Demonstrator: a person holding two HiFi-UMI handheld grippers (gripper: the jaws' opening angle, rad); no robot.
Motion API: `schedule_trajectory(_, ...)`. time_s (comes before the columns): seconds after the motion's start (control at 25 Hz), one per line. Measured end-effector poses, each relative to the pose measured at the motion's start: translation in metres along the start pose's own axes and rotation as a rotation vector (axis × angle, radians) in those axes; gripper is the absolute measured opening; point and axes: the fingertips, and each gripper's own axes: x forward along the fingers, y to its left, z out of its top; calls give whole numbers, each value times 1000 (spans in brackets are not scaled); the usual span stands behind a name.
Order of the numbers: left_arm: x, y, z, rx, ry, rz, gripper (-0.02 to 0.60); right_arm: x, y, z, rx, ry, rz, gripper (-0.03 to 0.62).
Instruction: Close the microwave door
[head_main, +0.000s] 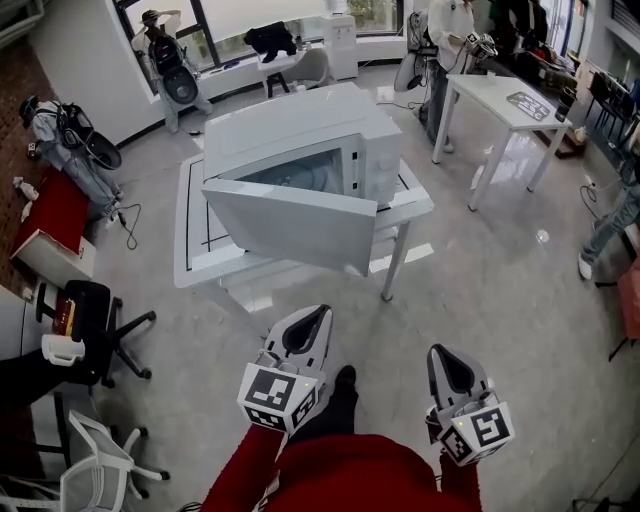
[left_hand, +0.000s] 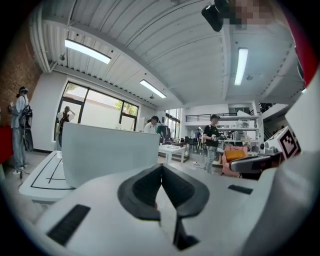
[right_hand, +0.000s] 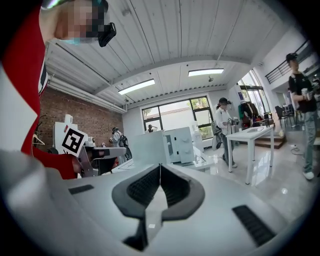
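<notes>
A white microwave (head_main: 310, 135) stands on a low white table (head_main: 195, 262) ahead of me in the head view. Its door (head_main: 290, 225) hangs wide open, swung out toward me. The door (left_hand: 112, 150) fills the left of the left gripper view, and the microwave (right_hand: 175, 145) with its door (right_hand: 147, 149) shows beyond the jaws in the right gripper view. My left gripper (head_main: 322, 314) is shut and empty, a short way below the door. My right gripper (head_main: 440, 352) is shut and empty too, lower and to the right, well apart from the door.
A black office chair (head_main: 95, 315) and a white chair (head_main: 95, 465) stand at the left. A second white table (head_main: 505, 105) is at the back right. Several people stand around the room's edges. Grey floor lies between me and the microwave table.
</notes>
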Motion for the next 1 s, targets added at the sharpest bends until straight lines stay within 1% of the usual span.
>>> schedule_trajectory(0.08,20,10,2,-7,10,-12,12,16,-10,6,-1,5,-10,14)
schedule_trajectory(0.2,47,26,3,-5,26,-8,12,42,-24,13,12,7,-27,14)
schedule_trajectory(0.32,65,37,-1,-22,61,-7,22,62,-31,14,27,24,-35,14)
schedule_trajectory(0.4,76,44,-6,-27,92,-1,76,75,-34,14,32,31,-39,14)
schedule_trajectory(0.48,86,49,-11,-24,116,6,149,86,-37,16,34,32,-42,14)
schedule_trajectory(0.56,95,53,-15,-33,130,8,176,94,-40,16,36,34,-47,14)
schedule_trajectory(0.76,110,66,-17,-93,141,10,178,105,-47,16,39,41,-72,14)
schedule_trajectory(1.0,124,75,-15,-109,135,17,176,117,-58,20,37,40,-102,14)
